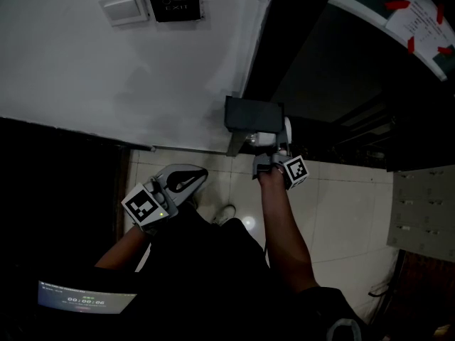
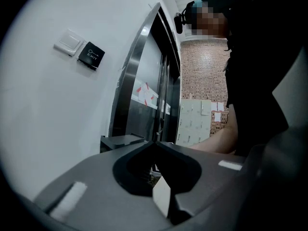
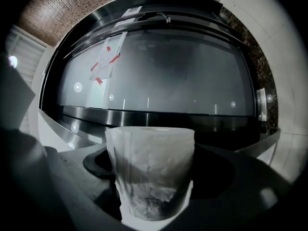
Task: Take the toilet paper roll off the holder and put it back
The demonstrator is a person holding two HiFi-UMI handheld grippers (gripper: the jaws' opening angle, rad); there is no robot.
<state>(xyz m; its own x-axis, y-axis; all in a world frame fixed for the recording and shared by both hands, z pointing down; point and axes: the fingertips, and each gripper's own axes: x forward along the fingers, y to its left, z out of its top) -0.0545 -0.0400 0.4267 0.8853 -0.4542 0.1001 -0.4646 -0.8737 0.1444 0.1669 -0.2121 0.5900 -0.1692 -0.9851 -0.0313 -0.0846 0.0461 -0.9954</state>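
At the centre of the head view, a dark box-shaped holder [image 1: 254, 114] is fixed where the white wall [image 1: 106, 69] meets a dark door frame. The toilet paper roll [image 1: 264, 138] sits just beneath it as a pale shape. The right tongs [image 1: 272, 156] reach up to the roll from below, with the marker cube at their lower right and the person's bare forearm running down toward the bottom of the frame.

The right gripper view shows the roll standing upright between the two jaws and filling the gap. They are pinching it at its sides, set wide because of its girth, and its wrinkled paper narrows toward the bottom of the frame. Behind it runs a curved glass panel in a steel frame, with a sheet of paper taped on in red at the upper left.

Left of centre and lower in the head view, the left tongs [image 1: 199, 175] hang away from the wall, well apart from the roll. The left gripper view shows their jaws pressed together at the tips with nothing between them.

On the wall at the upper left are a white switch [image 1: 124, 8] and a black exit button plate [image 1: 173, 1] side by side. Pale floor tiles [image 1: 341, 204] fill the lower right, and a shoe [image 1: 225, 214] shows between the two arms. A lit screen [image 1: 84, 298] glows at the lower left.
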